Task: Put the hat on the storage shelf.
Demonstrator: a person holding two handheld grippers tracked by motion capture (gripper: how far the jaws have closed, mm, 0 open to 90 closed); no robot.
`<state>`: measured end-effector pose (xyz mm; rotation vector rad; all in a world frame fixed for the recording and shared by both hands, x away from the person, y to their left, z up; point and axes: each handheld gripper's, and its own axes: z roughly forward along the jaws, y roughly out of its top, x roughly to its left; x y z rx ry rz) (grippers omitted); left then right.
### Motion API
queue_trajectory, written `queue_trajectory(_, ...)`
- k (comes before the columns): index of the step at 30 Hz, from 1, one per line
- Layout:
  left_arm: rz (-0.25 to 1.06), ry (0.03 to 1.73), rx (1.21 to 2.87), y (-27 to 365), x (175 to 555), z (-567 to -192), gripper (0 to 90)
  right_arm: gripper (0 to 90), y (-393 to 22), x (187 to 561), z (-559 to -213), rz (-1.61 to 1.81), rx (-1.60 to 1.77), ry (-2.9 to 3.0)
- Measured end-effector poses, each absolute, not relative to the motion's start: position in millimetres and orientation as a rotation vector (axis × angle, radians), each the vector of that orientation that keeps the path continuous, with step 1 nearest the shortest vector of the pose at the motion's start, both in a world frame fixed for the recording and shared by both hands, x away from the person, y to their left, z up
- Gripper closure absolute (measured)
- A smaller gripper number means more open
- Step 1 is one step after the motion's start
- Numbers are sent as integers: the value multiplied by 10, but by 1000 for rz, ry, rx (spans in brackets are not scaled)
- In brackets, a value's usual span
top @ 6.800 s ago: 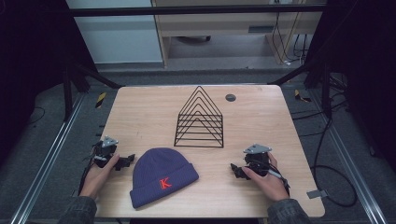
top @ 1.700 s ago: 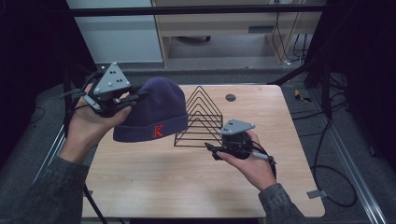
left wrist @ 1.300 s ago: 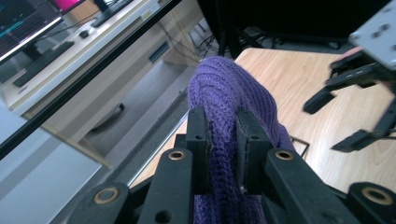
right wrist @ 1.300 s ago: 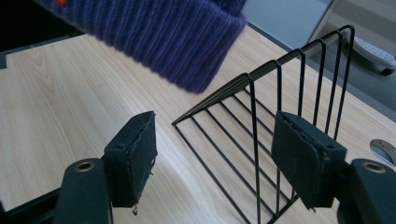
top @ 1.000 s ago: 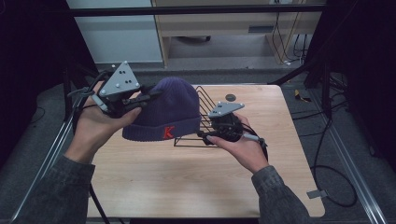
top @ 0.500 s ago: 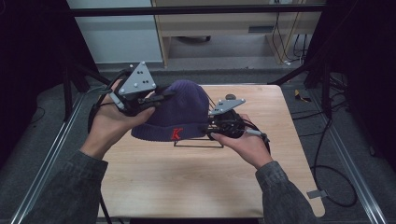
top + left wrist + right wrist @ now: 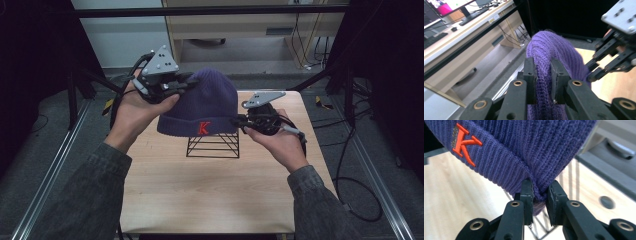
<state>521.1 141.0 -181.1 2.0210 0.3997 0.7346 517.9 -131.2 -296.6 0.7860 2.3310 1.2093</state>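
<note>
So there's a purple knit beanie (image 7: 205, 102) up in the air, stretched between two handheld grippers right above a black wire rack (image 7: 213, 145) that sits on a light wooden table (image 7: 200, 195). Its crown points up and away from the person, the cuffed brim faces down, and the red "K" (image 7: 203, 128) on the cuff faces the high camera. The long axis of the hat runs side to side, across the table, from one gripper to the other.

The left gripper (image 7: 175, 86) has its jaws pinched tight on the knit near the crown's left side; in the left gripper view a fold of purple fabric (image 7: 549, 75) is squeezed between the two black jaws. The right gripper (image 7: 239, 120) is clamped on the brim's right edge, and in the right gripper view the cuff (image 7: 524, 160) bunches into the closed jaws with the K off to the upper left. Only the rack's lower part peeks out under the brim.

The table is plain pale wood with a small dark round spot (image 7: 606, 202) in it. Around it are a metal frame, grey floor, loose cables (image 7: 350, 150) on the right, and a pale cabinet (image 7: 235, 25) at the back. The left gripper view also catches a desk with a monitor (image 7: 446, 5) and keyboard (image 7: 472, 16).
</note>
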Motion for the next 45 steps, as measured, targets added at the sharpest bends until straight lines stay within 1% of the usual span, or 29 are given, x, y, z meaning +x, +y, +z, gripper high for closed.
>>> queue_trajectory(3,740,421,2015,1370,5401,-1822,765,767,-1400,5279,-2893,1182,816,2288)
queue_trajectory(4,740,421,2015,1370,5401,-1822,765,767,-1400,5279,-2893,1182,816,2288)
queue_trajectory(6,723,436,2009,1351,5554,-1856,766,767,-1422,5354,-2880,1152,826,2275)
queue_trajectory(7,723,436,2009,1351,5554,-1856,766,767,-1422,5354,-2880,1152,826,2275)
queue_trajectory(11,707,440,1997,1333,5774,-1945,768,769,-1423,5479,-2902,1115,850,2269)
queue_trajectory(16,709,453,1984,1305,5873,-2006,768,769,-1420,5538,-2920,1086,865,2252)
queue_trajectory(20,681,482,1978,1273,5972,-2149,768,769,-1399,5556,-2977,1024,853,2265)
queue_trajectory(32,666,497,2002,1244,5985,-2328,768,768,-1417,5560,-3131,973,849,2320)
queue_trajectory(45,659,506,2006,1287,5951,-2403,767,766,-1405,5541,-3186,976,857,2332)
